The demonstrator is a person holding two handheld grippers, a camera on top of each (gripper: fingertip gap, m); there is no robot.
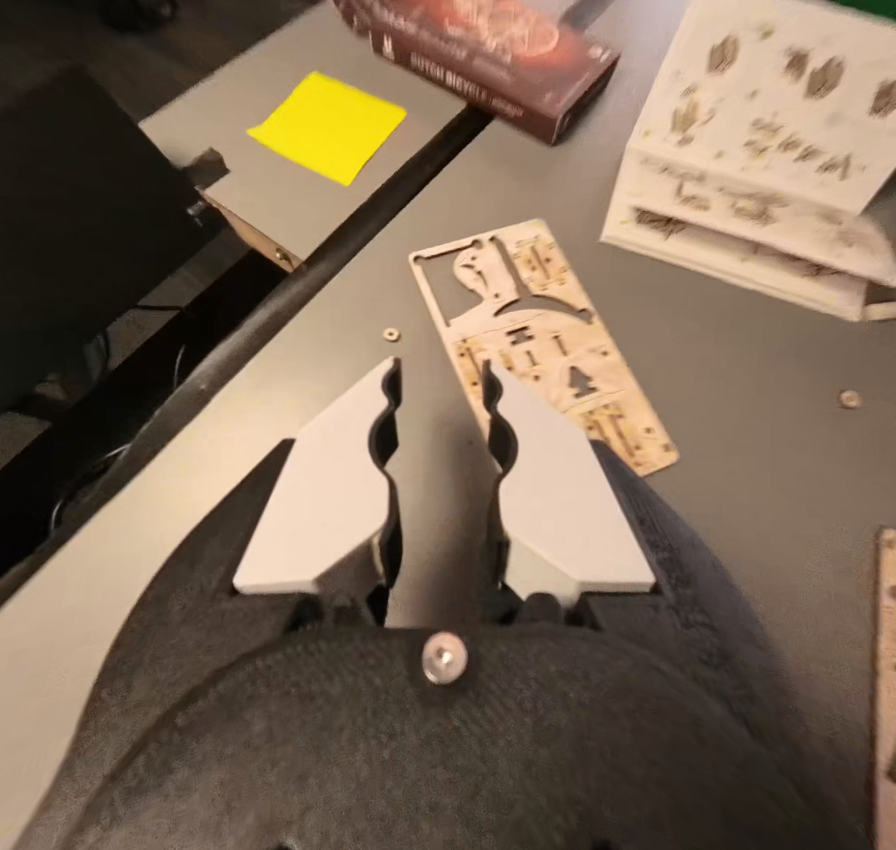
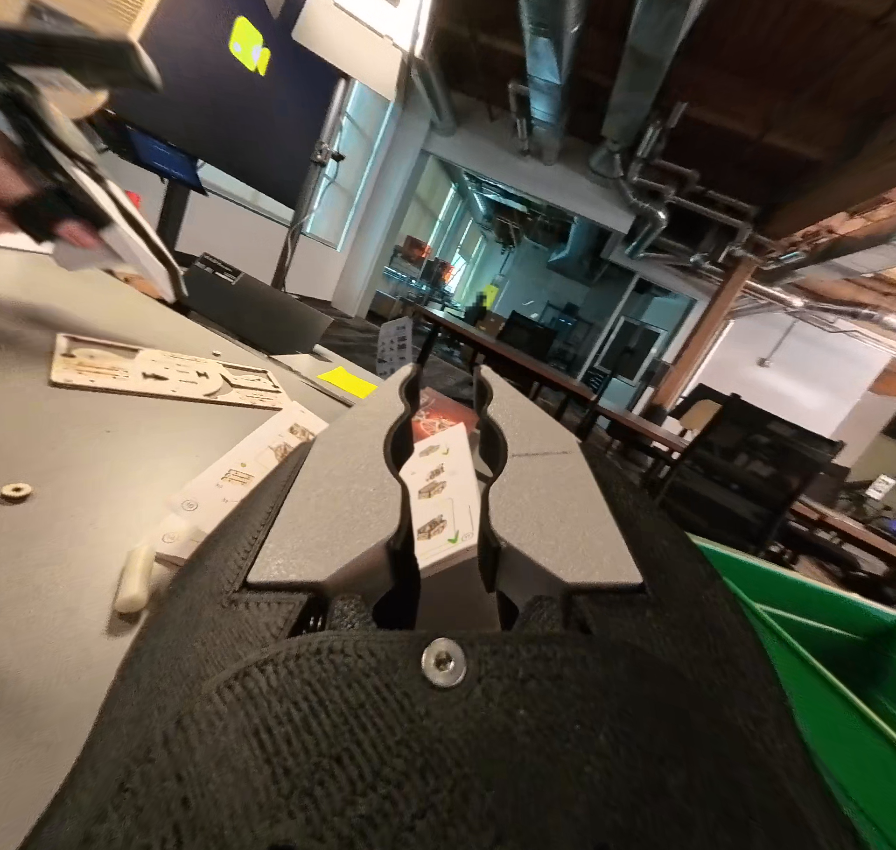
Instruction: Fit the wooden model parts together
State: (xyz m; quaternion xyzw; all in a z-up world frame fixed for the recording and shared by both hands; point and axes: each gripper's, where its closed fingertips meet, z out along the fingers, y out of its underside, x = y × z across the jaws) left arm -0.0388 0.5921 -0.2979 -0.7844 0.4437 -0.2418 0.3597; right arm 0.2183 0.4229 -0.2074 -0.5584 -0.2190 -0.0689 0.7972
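A flat wooden sheet of cut-out model parts (image 1: 533,342) lies on the grey table (image 1: 727,463). My left gripper (image 1: 441,366) is open and empty, hovering just left of the sheet's near end. A small wooden washer (image 1: 391,334) lies just beyond its tips, and another washer (image 1: 849,398) lies to the right. My right gripper (image 2: 446,373) is open and empty above the instruction booklet (image 2: 446,497). In the right wrist view the sheet (image 2: 165,378) lies at the left, with a washer (image 2: 17,489) and a short white stick (image 2: 133,579) nearer. The left gripper (image 2: 97,206) shows blurred at upper left.
An open instruction booklet (image 1: 756,148) lies at the back right and a dark red box (image 1: 475,36) behind. A yellow sticky note (image 1: 327,126) sits on the neighbouring table across a gap. A wooden strip (image 1: 887,681) is at the right edge. A green bin (image 2: 824,657) stands right. The gap from one gripper's tips to the other's is roughly 30 cm. Measured from the fingertips, the short white stick (image 2: 133,579) is 15 cm or so from the right gripper and 25 cm from the left.
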